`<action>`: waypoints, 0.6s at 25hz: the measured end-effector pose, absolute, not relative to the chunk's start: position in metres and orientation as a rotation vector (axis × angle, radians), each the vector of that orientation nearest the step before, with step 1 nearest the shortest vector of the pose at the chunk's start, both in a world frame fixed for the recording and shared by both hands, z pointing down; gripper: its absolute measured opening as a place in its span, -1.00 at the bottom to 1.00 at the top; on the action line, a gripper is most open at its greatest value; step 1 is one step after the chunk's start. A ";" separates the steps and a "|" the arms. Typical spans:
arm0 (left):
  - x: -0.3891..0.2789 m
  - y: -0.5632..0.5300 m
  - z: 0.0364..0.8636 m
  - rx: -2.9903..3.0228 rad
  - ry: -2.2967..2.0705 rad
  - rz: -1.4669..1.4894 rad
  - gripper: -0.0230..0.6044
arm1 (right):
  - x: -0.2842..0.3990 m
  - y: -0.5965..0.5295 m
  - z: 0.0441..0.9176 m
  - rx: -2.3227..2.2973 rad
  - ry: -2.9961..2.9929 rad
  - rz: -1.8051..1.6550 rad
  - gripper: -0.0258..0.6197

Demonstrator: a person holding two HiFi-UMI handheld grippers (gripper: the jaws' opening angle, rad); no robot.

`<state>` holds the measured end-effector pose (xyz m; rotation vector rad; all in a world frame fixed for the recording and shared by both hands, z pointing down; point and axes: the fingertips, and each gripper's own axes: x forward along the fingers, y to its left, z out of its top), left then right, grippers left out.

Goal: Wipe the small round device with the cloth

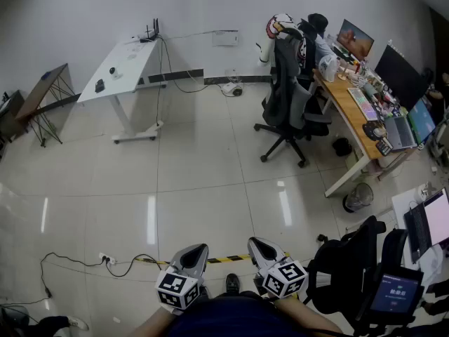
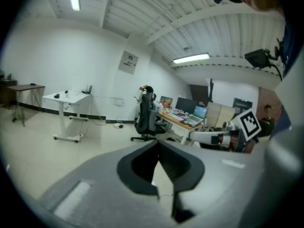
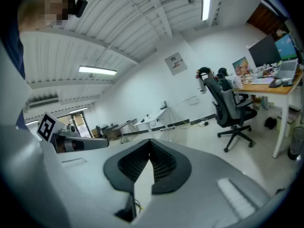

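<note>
Both grippers are held low and close to the person's body, over bare floor tiles. My left gripper (image 1: 198, 249) (image 2: 158, 145) is shut with nothing between its jaws. My right gripper (image 1: 253, 244) (image 3: 150, 145) is shut and empty too, a hand's width from the left. Far across the room stands a white table (image 1: 130, 65) (image 2: 71, 97) with a few small dark objects on it, one of them small and round (image 1: 112, 70). They are too small to tell apart, and I cannot make out a cloth.
A black office chair (image 1: 287, 97) stands by a wooden desk (image 1: 347, 111) crowded with monitors. A bin (image 1: 360, 196) sits beside it. A second black chair (image 1: 351, 265) is close at the right. A power strip and cable (image 1: 105, 260) and a yellow-black floor strip (image 1: 228, 259) lie near the person's feet.
</note>
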<state>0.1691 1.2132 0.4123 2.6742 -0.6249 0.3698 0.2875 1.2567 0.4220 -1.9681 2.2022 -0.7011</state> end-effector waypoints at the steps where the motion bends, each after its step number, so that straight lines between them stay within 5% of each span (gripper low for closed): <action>1: 0.157 1.209 0.412 2.665 -0.670 0.369 -0.92 | 0.276 1.248 0.421 -1.931 2.236 -0.703 -0.90; 7: 0.108 1.203 0.414 2.577 -0.892 0.375 -0.92 | 0.227 1.218 0.417 -1.736 2.410 -0.708 -0.90; 15: 0.176 1.193 0.421 2.669 -0.679 0.399 -0.92 | 0.285 1.234 0.418 -1.943 2.276 -0.645 -0.90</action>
